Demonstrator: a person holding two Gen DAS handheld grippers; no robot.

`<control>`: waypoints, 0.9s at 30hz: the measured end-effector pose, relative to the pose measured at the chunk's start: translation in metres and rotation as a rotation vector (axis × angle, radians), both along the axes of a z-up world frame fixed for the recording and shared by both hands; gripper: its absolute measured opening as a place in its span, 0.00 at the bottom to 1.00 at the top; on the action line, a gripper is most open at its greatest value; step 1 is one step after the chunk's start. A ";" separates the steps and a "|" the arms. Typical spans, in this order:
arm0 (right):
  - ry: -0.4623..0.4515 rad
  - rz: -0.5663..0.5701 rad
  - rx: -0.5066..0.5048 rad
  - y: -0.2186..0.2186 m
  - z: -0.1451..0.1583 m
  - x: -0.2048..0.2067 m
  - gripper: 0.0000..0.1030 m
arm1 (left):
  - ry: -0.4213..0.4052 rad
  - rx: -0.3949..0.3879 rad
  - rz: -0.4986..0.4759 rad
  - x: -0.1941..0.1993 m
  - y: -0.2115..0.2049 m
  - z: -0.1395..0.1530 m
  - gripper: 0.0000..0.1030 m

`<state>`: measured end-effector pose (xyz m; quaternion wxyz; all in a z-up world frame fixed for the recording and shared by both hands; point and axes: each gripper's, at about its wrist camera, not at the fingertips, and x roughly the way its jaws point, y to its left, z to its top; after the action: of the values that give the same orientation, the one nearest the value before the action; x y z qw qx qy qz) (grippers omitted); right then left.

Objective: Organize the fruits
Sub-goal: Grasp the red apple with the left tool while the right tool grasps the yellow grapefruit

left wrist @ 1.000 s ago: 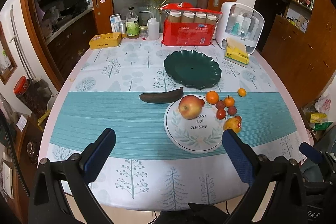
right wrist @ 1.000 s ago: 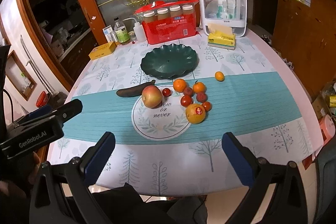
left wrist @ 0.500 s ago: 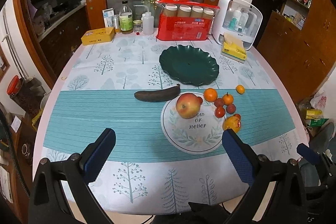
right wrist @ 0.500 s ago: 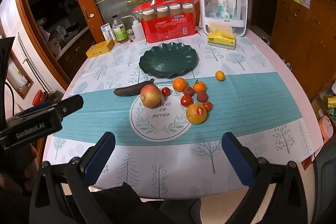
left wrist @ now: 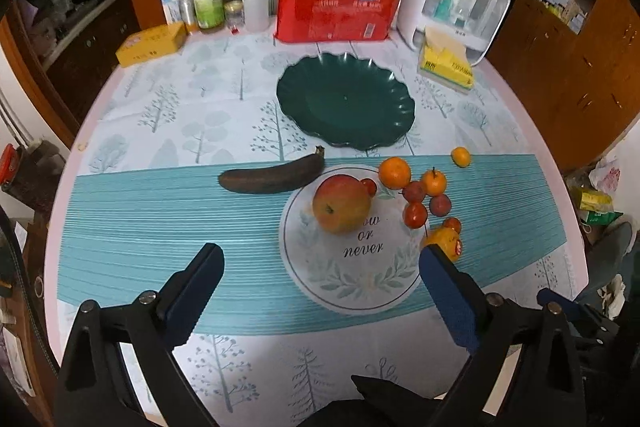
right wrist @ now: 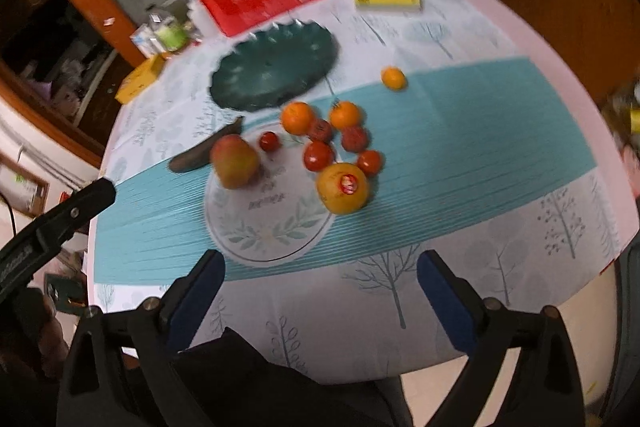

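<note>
Hovering: left gripper (left wrist: 320,263), jaws spread wide, empty
Hovering too: right gripper (right wrist: 320,267), jaws apart, empty
Lying loose: round orange fruits (right wrist: 297,117) near scalloped dark-green plate (left wrist: 346,101)

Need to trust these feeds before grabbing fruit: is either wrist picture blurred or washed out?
Left wrist view: sharp, the apple and banana crisp, with fisheye bending at the table edge. Right wrist view: motion-smeared and tilted, the green plate streaked, the sticker on the orange unreadable.
</note>
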<state>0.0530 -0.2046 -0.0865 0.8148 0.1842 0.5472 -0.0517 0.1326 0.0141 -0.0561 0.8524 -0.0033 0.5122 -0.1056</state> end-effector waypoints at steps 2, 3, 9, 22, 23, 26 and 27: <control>0.037 -0.010 0.025 -0.008 -0.011 0.011 0.94 | 0.040 0.006 0.003 0.016 -0.005 -0.011 0.95; 0.065 -0.012 0.045 -0.011 -0.020 0.019 0.94 | 0.063 0.008 0.003 0.024 -0.008 -0.017 0.95; 0.191 -0.014 0.112 -0.021 -0.060 0.050 0.93 | 0.184 0.011 0.008 0.065 -0.022 -0.059 0.92; 0.336 -0.003 0.171 -0.032 -0.109 0.095 0.86 | 0.397 0.006 0.031 0.120 -0.049 -0.141 0.91; 0.347 -0.004 0.174 -0.032 -0.112 0.097 0.86 | 0.406 0.005 0.035 0.122 -0.050 -0.145 0.91; 0.382 -0.005 0.201 -0.033 -0.123 0.102 0.80 | 0.437 0.001 0.042 0.127 -0.052 -0.156 0.88; 0.392 -0.005 0.206 -0.033 -0.126 0.103 0.78 | 0.445 -0.001 0.041 0.130 -0.054 -0.160 0.86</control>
<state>0.1565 -0.2375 -0.2125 0.6696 0.2545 0.6971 -0.0323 0.2623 -0.0396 -0.2160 0.7203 -0.0373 0.6874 -0.0853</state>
